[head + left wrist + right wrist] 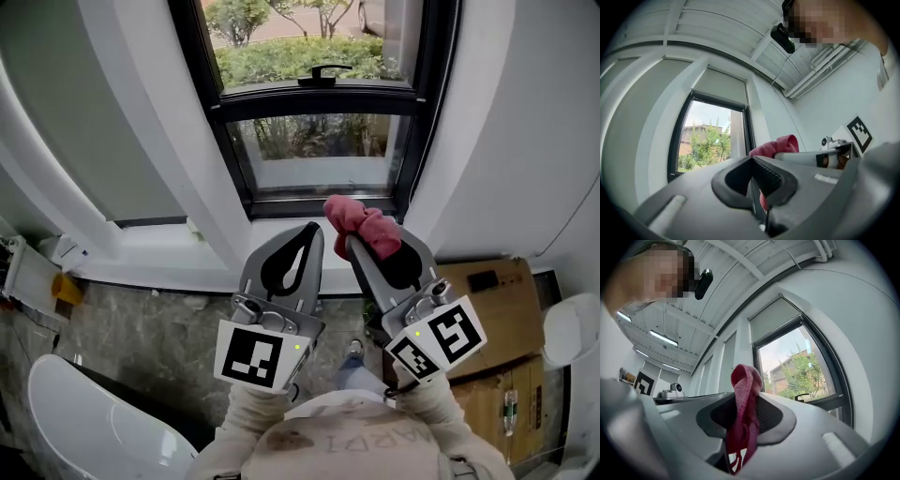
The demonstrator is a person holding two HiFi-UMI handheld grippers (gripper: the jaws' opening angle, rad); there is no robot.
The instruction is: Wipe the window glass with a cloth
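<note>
A black-framed window (319, 122) with a black handle (323, 71) fills the wall ahead; greenery shows through its glass (799, 366). My right gripper (352, 239) is shut on a crumpled red cloth (364, 225), which sticks out past the jaw tips just below the window's lower pane. The cloth (745, 413) hangs folded between the right jaws. My left gripper (312, 232) is beside it to the left, jaws together with nothing in them. From the left gripper view the cloth (776, 146) shows behind the left jaws, with the window (705, 136) to the left.
A white sill (150, 248) runs under the window. Cardboard boxes (492, 319) stand at the lower right on the floor, and a white rounded object (84, 417) sits at the lower left. Small items (66, 286) lie near the left wall.
</note>
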